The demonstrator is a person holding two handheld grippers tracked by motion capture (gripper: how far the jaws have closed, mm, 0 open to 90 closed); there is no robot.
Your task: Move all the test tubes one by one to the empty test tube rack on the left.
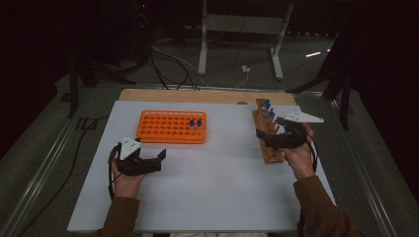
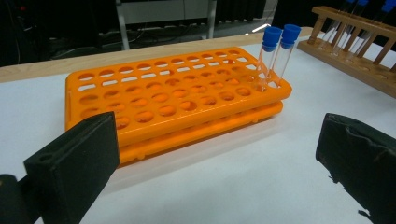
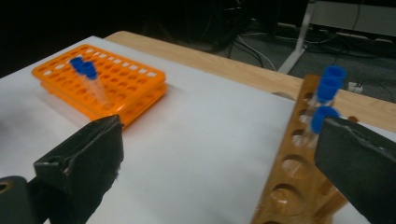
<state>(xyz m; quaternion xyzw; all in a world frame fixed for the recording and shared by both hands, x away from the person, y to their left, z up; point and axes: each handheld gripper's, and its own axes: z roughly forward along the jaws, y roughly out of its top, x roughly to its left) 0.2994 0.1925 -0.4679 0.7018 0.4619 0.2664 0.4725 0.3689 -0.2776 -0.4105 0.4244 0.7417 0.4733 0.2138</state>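
An orange tube rack [image 1: 163, 129] lies on the white table, with two blue-capped clear tubes [image 1: 196, 123] standing near its right end. A wooden rack [image 1: 271, 153] runs front to back at the right and holds blue-capped tubes [image 1: 268, 106] at its far end. My left gripper [image 1: 152, 161] hovers open in front of the orange rack [image 2: 177, 100], with nothing between its jaws and its two tubes [image 2: 275, 51] ahead. My right gripper [image 1: 272, 134] stands open over the wooden rack [image 3: 289, 182], close behind its capped tubes [image 3: 328, 86], touching nothing.
The white sheet [image 1: 217, 182] covers a wooden tabletop [image 1: 197, 95] whose far strip shows. Cables and a metal stand [image 1: 242, 29] sit on the dark floor beyond. The orange rack [image 3: 100, 86] lies far to the left in the right gripper view.
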